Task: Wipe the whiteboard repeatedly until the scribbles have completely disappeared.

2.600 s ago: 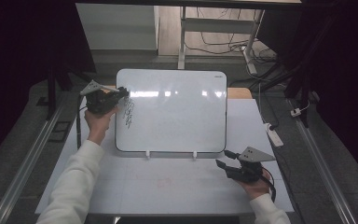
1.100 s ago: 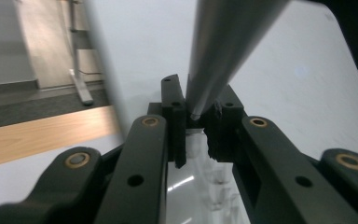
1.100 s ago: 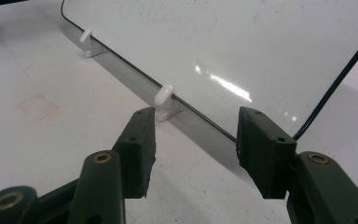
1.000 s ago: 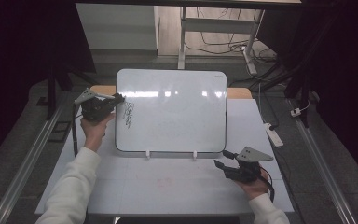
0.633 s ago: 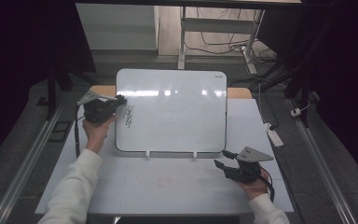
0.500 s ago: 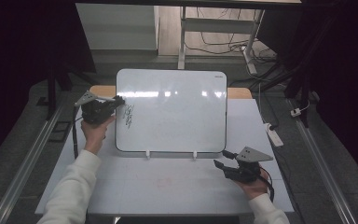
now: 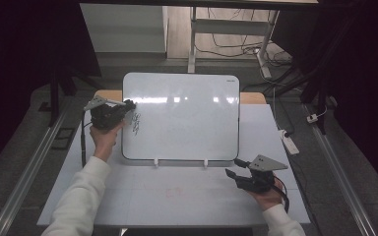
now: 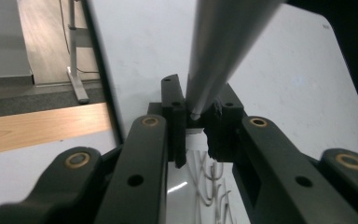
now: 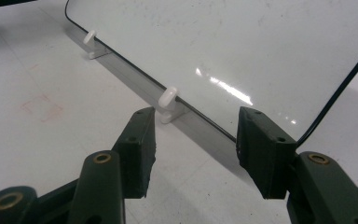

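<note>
1. On the counter (image 7: 177, 196) stands a whiteboard (image 7: 187, 118), propped on two small white clips (image 7: 155, 161) at its lower edge.
2. At the board's left edge, the left tongs (image 7: 126, 105) are clamped on a grey marker (image 8: 223, 42); in the left gripper view the jaws pinch its barrel near the tip.
3. The marker tip sits at the board's surface, just above some dark scribbles (image 7: 136, 123) near the left edge.
4. In the left gripper view the same scribbles (image 8: 209, 182) show below the jaws as thin curved strokes.
5. The left hand (image 7: 104, 137) wraps the tongs from below, with a white sleeve (image 7: 81, 196) running down to the bottom edge of the high view.
6. The right tongs (image 7: 231, 169) rest low over the counter near the board's lower right corner, held by the right hand (image 7: 268, 196).
7. Their jaws stand apart with nothing between them; in the right gripper view they (image 9: 193, 149) point at the board's lower edge, with one clip (image 9: 168, 100) just beyond the left jaw.
8. A faint red square mark (image 9: 42, 106) shows on the counter in front of the board.
9. A power strip (image 7: 290, 142) lies at the counter's right edge, well apart from both tongs.
</note>
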Demonstrator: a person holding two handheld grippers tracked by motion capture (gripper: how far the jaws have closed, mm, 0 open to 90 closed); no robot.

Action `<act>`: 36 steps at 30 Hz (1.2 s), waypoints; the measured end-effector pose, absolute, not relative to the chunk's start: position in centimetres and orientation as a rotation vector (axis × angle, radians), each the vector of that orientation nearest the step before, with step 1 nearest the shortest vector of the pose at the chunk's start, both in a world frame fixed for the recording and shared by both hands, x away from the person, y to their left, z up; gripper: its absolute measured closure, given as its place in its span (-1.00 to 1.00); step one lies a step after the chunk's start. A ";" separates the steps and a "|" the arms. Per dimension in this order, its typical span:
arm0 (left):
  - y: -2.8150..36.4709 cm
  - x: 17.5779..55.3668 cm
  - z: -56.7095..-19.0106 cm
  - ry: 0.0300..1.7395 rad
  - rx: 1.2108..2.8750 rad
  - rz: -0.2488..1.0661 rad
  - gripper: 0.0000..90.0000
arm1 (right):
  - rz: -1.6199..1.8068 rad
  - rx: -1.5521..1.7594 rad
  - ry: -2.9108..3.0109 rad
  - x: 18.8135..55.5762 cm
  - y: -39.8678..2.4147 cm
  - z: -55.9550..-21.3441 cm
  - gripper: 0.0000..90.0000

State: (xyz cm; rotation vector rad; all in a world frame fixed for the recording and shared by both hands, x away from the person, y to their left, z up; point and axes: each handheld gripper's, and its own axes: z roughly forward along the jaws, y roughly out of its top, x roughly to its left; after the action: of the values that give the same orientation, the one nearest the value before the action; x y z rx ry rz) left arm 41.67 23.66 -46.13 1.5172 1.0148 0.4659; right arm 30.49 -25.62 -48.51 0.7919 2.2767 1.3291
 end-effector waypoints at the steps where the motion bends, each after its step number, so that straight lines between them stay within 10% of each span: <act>1: 22.9 41.7 -46.1 0.997 1.535 0.464 0.74 | 1.327 0.791 2.279 30.5 -25.6 -48.5 0.05; 36: 23.7 39.8 -47.2 1.004 1.572 0.507 0.73 | 1.323 0.782 2.287 30.6 -25.3 -48.7 0.05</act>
State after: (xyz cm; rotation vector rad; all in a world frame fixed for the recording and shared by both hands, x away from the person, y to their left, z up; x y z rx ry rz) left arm 39.84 23.72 -47.20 1.5718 1.0041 0.5067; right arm 30.59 -25.32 -48.70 0.7817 2.2872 1.3228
